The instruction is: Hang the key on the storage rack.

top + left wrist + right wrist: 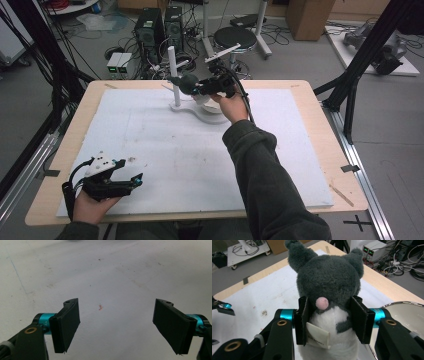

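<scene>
At the upper centre of the high view the right gripper [200, 89] clamps the grey plush toy [328, 287] above the white bowl [212, 116], likely needing lowering then release, while the left gripper [136, 179] rests wide open at lower left.

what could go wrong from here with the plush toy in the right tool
1. The right tool squeezes the soft grey plush toy around its middle; the fur may give, letting it slip or twist.
2. The toy hangs close to the white upright stand, so a swing could knock it.
3. The metal bowl sits just beside the jaws; lowering carelessly may catch its rim.
</scene>
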Available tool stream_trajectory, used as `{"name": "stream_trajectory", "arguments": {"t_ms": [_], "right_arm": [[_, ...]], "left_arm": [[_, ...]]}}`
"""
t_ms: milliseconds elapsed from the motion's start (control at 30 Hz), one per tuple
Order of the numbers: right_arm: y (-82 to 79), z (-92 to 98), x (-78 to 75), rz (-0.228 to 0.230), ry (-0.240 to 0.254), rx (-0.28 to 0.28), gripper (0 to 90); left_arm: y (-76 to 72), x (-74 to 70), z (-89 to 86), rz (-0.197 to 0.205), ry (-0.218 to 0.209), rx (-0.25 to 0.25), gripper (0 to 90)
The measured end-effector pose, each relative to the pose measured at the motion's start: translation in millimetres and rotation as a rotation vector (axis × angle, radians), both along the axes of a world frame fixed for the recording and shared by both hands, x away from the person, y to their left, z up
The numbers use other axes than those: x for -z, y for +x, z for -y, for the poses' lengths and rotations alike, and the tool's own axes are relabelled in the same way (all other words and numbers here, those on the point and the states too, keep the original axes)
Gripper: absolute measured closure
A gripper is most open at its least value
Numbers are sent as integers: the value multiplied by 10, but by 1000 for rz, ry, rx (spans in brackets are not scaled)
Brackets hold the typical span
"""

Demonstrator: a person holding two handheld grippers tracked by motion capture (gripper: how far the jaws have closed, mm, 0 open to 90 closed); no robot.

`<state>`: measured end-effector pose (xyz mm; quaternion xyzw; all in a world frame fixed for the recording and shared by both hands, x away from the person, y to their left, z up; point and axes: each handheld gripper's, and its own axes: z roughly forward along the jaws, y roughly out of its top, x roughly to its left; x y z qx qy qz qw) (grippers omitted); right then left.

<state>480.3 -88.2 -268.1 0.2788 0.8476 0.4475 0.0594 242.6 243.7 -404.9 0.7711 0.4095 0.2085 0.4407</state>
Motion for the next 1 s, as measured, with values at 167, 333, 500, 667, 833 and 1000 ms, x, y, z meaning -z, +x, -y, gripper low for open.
{"name": "stream_trajectory", "arguments": {"t_ms": [167, 333, 500, 667, 833, 1000], "right_arm": [[35, -29, 38, -6, -6, 15, 536], [65, -54, 71, -6, -11, 25, 536], [91, -75, 106, -12, -17, 33, 536], [110, -90, 135, -25, -26, 40, 536], [122, -98, 162, -35, -42, 49, 535], [138, -101, 186, -44, -55, 60, 534]], "left_arm": [[-1, -1, 0, 1, -1, 0, 220], [1, 1, -4, -1, -1, -1, 220], [3, 0, -8, -1, 0, 1, 220], [2, 0, -5, 0, 0, 2, 220], [2, -1, -5, 1, 2, 3, 220], [2, -1, -1, 2, 0, 3, 220]]}}
